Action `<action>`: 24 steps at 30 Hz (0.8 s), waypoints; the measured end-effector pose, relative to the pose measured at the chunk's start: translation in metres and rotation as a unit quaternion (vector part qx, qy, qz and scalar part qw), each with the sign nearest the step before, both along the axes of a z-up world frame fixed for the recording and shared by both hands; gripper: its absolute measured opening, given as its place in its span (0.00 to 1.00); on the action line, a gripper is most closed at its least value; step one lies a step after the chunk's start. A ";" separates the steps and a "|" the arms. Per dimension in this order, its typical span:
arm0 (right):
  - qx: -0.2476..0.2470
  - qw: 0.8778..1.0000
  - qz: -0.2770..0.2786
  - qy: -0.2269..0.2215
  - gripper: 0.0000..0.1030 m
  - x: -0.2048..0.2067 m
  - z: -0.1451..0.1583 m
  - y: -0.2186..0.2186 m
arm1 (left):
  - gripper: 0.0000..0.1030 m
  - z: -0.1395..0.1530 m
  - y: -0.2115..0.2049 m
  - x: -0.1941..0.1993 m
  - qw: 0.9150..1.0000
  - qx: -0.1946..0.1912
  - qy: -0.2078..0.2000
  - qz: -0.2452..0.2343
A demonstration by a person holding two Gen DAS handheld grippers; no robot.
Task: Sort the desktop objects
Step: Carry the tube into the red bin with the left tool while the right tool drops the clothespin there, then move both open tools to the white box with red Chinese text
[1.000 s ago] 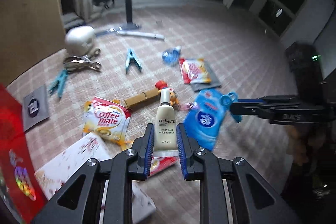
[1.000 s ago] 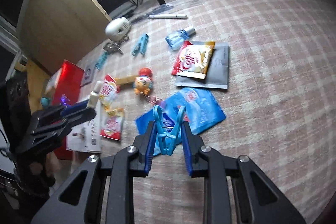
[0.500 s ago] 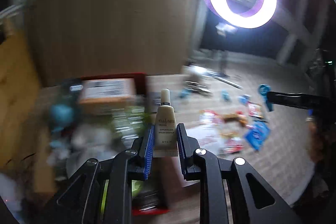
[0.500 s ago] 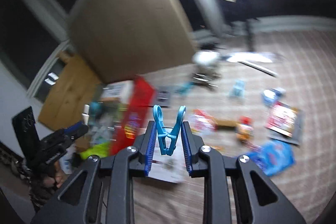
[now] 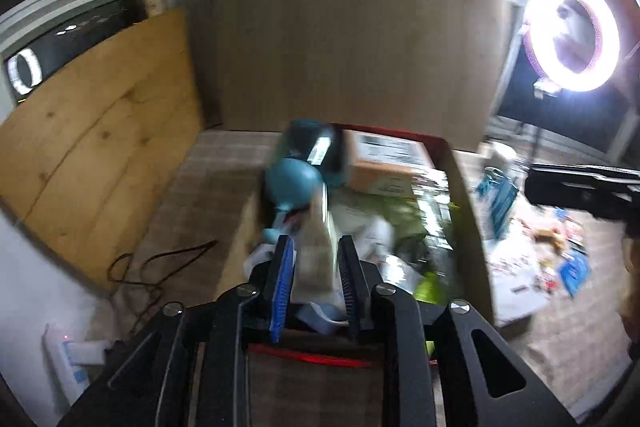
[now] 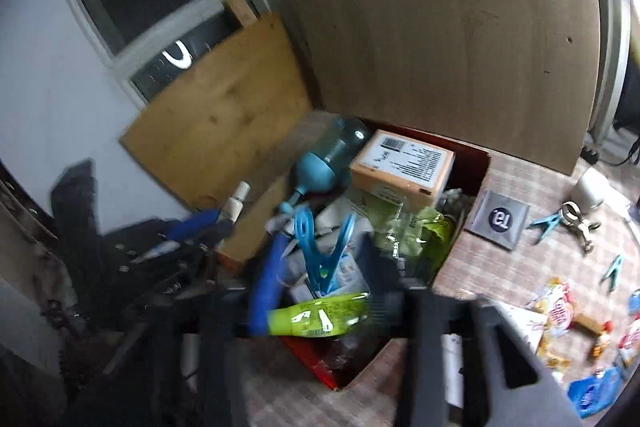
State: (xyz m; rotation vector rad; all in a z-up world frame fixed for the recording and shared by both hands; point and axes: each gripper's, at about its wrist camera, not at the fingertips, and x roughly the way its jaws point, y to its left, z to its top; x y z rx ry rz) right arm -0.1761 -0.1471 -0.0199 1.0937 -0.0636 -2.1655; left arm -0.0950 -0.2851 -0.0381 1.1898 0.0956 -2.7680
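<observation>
Compared with a second ago, we note that both views no longer look down on the checked tablecloth (image 6: 532,259) with its scattered packets; both now look into the red-walled box (image 6: 478,157), already crowded with items.

Left gripper (image 5: 314,281): the cream tube (image 5: 316,255) was clamped crisply between the blue pads and upright; now it appears as a pale, motion-blurred streak between the jaws, which have just been opening slightly. We cannot tell whether the pads press on it. In the right wrist view the tube's white cap (image 6: 240,195) pokes up at the box's left edge.

Right gripper (image 6: 316,267): its jaws have just been opening and now stand spread. The blue clothes peg (image 6: 324,251), earlier pinched between them, sits clear of both fingers, tilted with its two legs pointing up, over the box contents.

Box contents: an orange carton with a printed label (image 6: 404,167), a teal ball-topped bottle (image 6: 320,167), crumpled green wrapping (image 6: 404,223), a lime-green packet (image 6: 320,315).

Peg appearance: bright translucent blue, sharp enough despite blur. Tube: whitish, label unreadable.
</observation>
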 end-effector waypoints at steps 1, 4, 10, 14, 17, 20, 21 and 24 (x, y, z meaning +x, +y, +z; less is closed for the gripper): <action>-0.002 1.000 -0.001 0.004 0.51 0.000 0.001 0.002 | 0.24 -0.001 -0.001 0.000 1.000 0.003 0.001 -0.002; -0.008 1.000 -0.010 0.012 0.51 0.001 0.005 0.016 | 0.24 -0.001 0.000 0.002 1.000 0.014 0.009 -0.010; -0.004 0.997 -0.068 0.032 0.51 -0.004 0.013 0.078 | 0.24 0.003 0.020 -0.002 0.998 0.030 0.011 -0.051; 0.002 0.992 -0.127 0.026 0.51 -0.007 0.010 0.142 | 0.24 0.003 0.051 -0.010 0.995 0.038 0.009 -0.096; 0.015 0.985 -0.169 0.019 0.51 -0.002 0.003 0.190 | 0.24 -0.001 0.081 -0.019 0.990 0.047 0.000 -0.136; 0.023 0.980 -0.200 0.003 0.51 0.008 -0.008 0.235 | 0.24 -0.006 0.116 -0.028 0.983 0.055 -0.014 -0.177; 0.024 0.976 -0.215 -0.002 0.51 0.013 -0.013 0.251 | 0.24 -0.008 0.128 -0.031 0.980 0.056 -0.019 -0.190; 0.019 0.971 -0.236 -0.026 0.51 0.019 -0.030 0.278 | 0.24 -0.018 0.162 -0.035 0.973 0.065 -0.036 -0.218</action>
